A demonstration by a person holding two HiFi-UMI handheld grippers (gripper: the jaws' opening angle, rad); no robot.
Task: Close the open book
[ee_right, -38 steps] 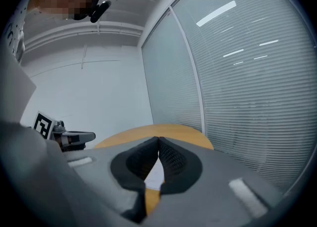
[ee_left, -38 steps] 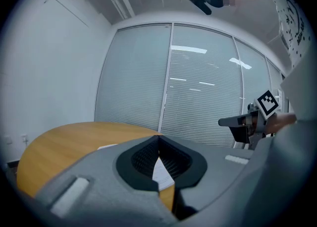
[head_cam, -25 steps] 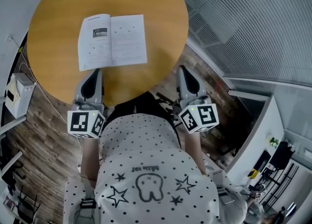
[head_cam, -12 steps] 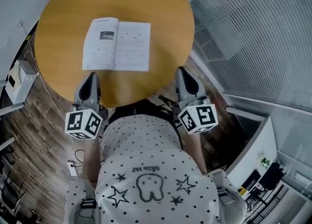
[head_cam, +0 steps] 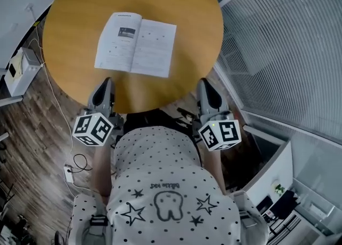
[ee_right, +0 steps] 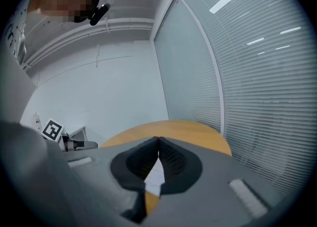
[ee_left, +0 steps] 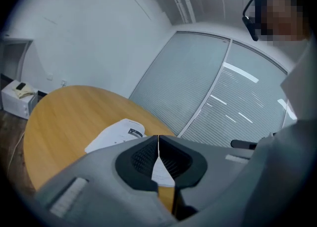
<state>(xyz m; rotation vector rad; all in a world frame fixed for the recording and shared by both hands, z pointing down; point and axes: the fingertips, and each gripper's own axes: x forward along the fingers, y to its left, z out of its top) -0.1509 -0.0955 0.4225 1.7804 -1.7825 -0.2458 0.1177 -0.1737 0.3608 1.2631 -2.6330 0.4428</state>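
Overall layout: round wooden table [head_cam: 75,20] seen from above in the head view, person standing at its near edge, one gripper at each side.
Floor, far left: dark wood planks [head_cam: 32,132]; white box [head_cam: 18,70] beside the table; thin cable [head_cam: 51,92] trailing past it to a power strip [head_cam: 68,173].
Left gripper [head_cam: 105,83]: closed, pads touching along one line in the left gripper view [ee_left: 158,144], nothing gripped; tip at the near left rim of the table, pointing across it; marker cube [head_cam: 93,129] at the rear end.
Book [head_cam: 136,52]: open, lying flat with pages up, near the middle of the table, a little skewed to the table edge; small dark picture near the top of the left page; print too small to read.
Book vs grippers: apart from both, untouched; just ahead of the left gripper and slightly to its right, farther from the right one; visible past the left gripper's tip [ee_left: 116,134].
Person: white dotted shirt [head_cam: 165,185] with star print, between the two grippers.
Right gripper [head_cam: 206,83]: closed as well, pads meeting at the tip [ee_right: 158,144], empty; tip at the near right rim of the table; marker cube [head_cam: 220,134] behind.
Far right: glass wall with horizontal blinds [head_cam: 288,41], curving round beside the table.
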